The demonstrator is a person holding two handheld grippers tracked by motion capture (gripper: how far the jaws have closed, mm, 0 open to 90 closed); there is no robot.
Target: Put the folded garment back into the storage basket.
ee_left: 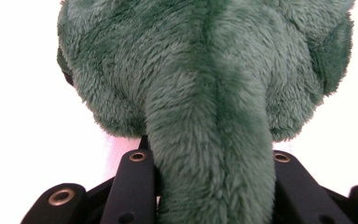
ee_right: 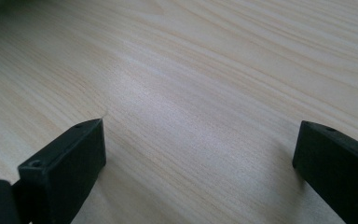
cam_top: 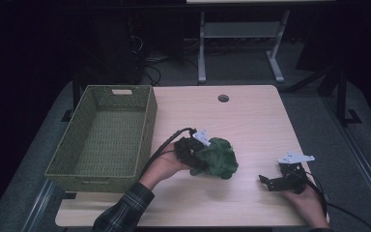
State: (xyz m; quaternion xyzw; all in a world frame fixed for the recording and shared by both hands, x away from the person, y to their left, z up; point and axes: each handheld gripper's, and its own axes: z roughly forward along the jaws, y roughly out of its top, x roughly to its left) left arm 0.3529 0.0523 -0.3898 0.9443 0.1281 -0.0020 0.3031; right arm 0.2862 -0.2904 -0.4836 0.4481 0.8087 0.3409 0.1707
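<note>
Green plush toy [cam_top: 218,158] sits clamped between the jaws of the left gripper [cam_top: 199,159], just right of the woven basket [cam_top: 104,171] near the table's [cam_top: 251,116] middle. Over by the right edge, the right gripper [cam_top: 266,182] rests with its jaws spread wide, nothing between them.

Light wood tabletop [cam_top: 251,121] ran pale, grain visible, round cable hole [cam_top: 223,98] near far edge. Woven green basket [cam_top: 147,130] sat on left part, long side running away from camera, nothing inside, handle cut-out [cam_top: 121,91] in far wall, near corner overhanging tabletop's left edge. Grey carpet floor [cam_top: 314,121] lay around. Behind, white metal desk frame [cam_top: 275,58] stood on floor, tangle of dark cables [cam_top: 149,63] beside it. Background dark.
</note>
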